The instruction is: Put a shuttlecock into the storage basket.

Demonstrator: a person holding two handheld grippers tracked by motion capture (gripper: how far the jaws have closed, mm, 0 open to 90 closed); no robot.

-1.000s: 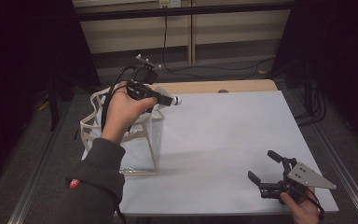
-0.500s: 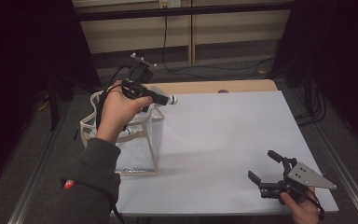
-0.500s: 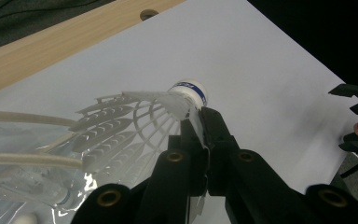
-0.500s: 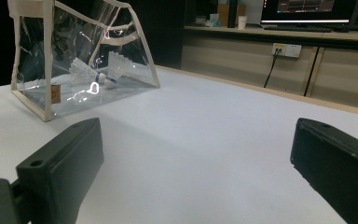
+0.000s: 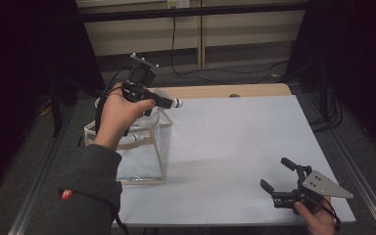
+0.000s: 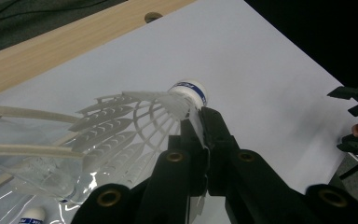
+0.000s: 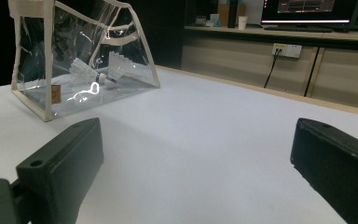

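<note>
Your left gripper has its jaws pressed together on the feather skirt of a shuttlecock, just behind the white cork with the blue band; where exactly the pads bite is covered by the jaws themselves, so you cannot see how much feather is caught. In the high view this shuttlecock is held above the rim of the clear bag, with the cork pointing toward the middle of the white table, and your hand hides most of its feathers. The bag stands at the left edge of the table, and its plastic gives reflections, so the content is hard to read from above. In the right gripper view two more shuttlecocks lie inside the bag, partly blurred by the shine. A further cork with a blue band is cut off at the bottom of the left gripper view. Your right gripper rests near the front right corner, well apart from the bag, its jaws spread wide with nothing between them.
</note>
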